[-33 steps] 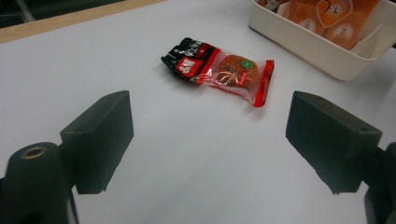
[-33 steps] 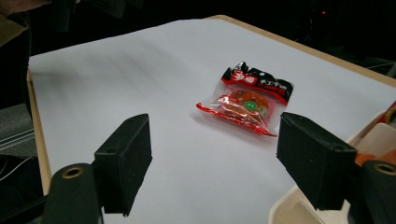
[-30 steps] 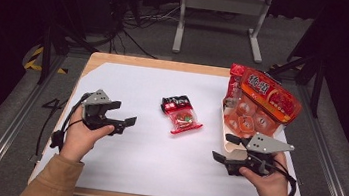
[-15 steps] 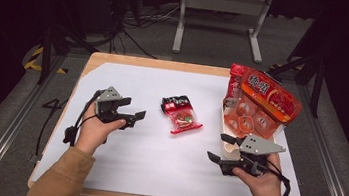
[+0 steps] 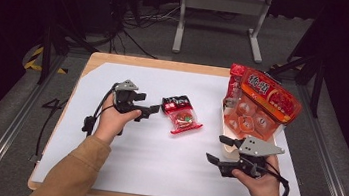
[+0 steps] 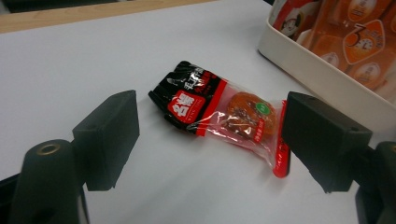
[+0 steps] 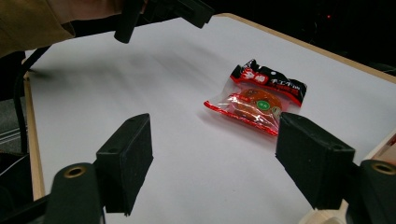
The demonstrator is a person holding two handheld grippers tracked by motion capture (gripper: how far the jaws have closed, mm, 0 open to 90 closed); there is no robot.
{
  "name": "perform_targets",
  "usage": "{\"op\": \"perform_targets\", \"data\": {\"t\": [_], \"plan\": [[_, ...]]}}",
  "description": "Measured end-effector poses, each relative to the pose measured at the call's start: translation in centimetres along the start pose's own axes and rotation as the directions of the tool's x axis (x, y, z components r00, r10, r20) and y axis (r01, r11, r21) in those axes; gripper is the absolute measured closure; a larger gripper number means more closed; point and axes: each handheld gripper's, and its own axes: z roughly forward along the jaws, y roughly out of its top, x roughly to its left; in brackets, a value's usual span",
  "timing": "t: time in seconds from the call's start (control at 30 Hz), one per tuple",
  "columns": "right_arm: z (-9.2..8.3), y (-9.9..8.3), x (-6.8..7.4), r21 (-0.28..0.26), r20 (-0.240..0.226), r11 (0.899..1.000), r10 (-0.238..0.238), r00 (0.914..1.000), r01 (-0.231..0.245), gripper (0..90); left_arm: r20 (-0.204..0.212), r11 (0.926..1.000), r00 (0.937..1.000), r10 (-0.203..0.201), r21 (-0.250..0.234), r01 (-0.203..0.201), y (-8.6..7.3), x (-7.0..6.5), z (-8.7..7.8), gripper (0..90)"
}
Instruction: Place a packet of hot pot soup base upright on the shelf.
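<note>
On the white mat, the snack packet lies ungrasped; the left gripper, jaws just widening, nears it; the right gripper waits released.

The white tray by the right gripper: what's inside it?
The white tray holds red and orange snack packs, with a large red bag lying across their top. The bag and tray wall cover whatever sits lower down, so the count can't be told.

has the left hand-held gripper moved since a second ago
Yes. In the high view the left hand-held gripper has moved rightward across the white table cover, closing in on the red and black snack packet, jaws open and nothing between them.
</note>
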Motion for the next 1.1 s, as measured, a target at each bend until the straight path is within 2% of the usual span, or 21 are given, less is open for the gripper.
{"op": "perform_targets", "data": {"t": [0.03, 0.13, 0.33, 0.4, 0.5, 0.73, 1.1], "plan": [[0.0, 0.0, 0.0, 0.0, 0.0, 1.0, -0.001, 1.0, 0.001, 27.8, -0.015, 0.9999, 0.9998, -0.015, -0.007, 0.014, -0.1, 0.3, 0.7, 20.7], [0.1, -0.1, 0.1, 0.004, -0.001, 1.0, -0.006, 1.0, 0.006, 27.9, -0.046, 0.9997, 0.9988, -0.016, -0.021, 0.015, -0.3, 0.3, 1.4, 23.8], [0.3, -0.1, 0.2, 0.01, -0.004, 1.0, -0.015, 0.9999, 0.015, 28.2, -0.051, 0.9997, 0.9986, -0.015, -0.019, 0.014, 0.0, 0.5, 2.6, 25.1], [0.3, -0.1, 0.2, 0.011, -0.005, 1.0, -0.02, 0.9998, 0.02, 28.2, -0.045, 0.9994, 0.9984, -0.033, -0.015, 0.032, 0.2, 0.6, 3.1, 24.3], [0.3, -0.2, 0.2, 0.012, -0.007, 1.0, -0.02, 0.9998, 0.02, 28.2, -0.051, 0.9993, 0.998, -0.036, -0.014, 0.035, 0.4, 0.9, 3.9, 22.7], [0.1, -0.4, 0.0, 0.01, -0.004, 1.0, -0.013, 0.9999, 0.013, 28.2, -0.092, 0.9984, 0.9944, -0.05, 0.022, 0.053, 0.0, 1.9, 5.4, 20.5], [0.1, -0.6, 0.0, 0.011, -0.012, 1.0, -0.01, 0.9999, 0.01, 28.0, -0.102, 0.9927, 0.9928, -0.062, 0.096, 0.072, 0.2, 2.2, 8.1, 17.8]]}}
